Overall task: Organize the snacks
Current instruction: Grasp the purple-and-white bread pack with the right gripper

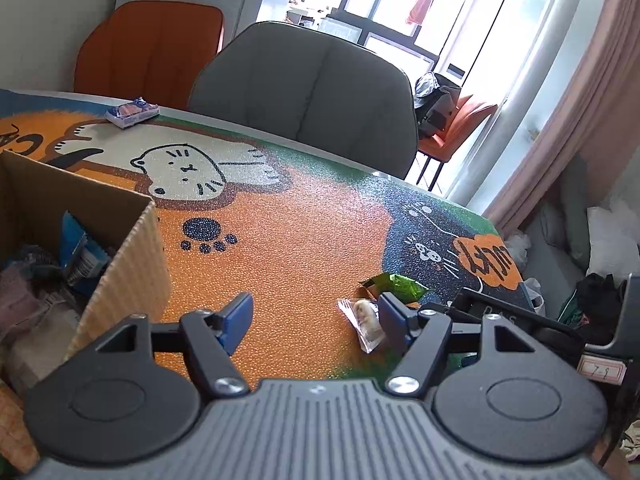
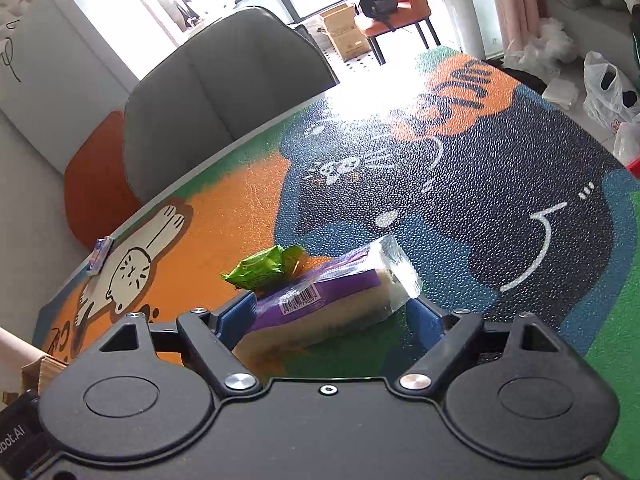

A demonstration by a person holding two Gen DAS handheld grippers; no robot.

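Right gripper (image 2: 332, 316): my jaws spread around the purple-and-clear wrapped snack bar (image 2: 324, 304); best squeezed mid-length before carrying. Left gripper (image 1: 314, 316): jaws spread, empty, beside the small clear-wrapped pastry (image 1: 366, 318); brown cardboard box (image 1: 128, 264) awaits.

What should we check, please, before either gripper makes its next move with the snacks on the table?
1. Left gripper empty, jaws apart: ok.
2. Clear-wrapped snack between the left jaws: not ok; it lies beside the right-hand finger.
3. Purple snack pack between the right gripper fingers: ok.
4. Right pads pressing on that pack: cannot tell.
5. Green snack packet clear of the purple pack: not ok; it lies right behind it, maybe touching.
6. Cardboard box open for drop-off: ok; it already holds packets.
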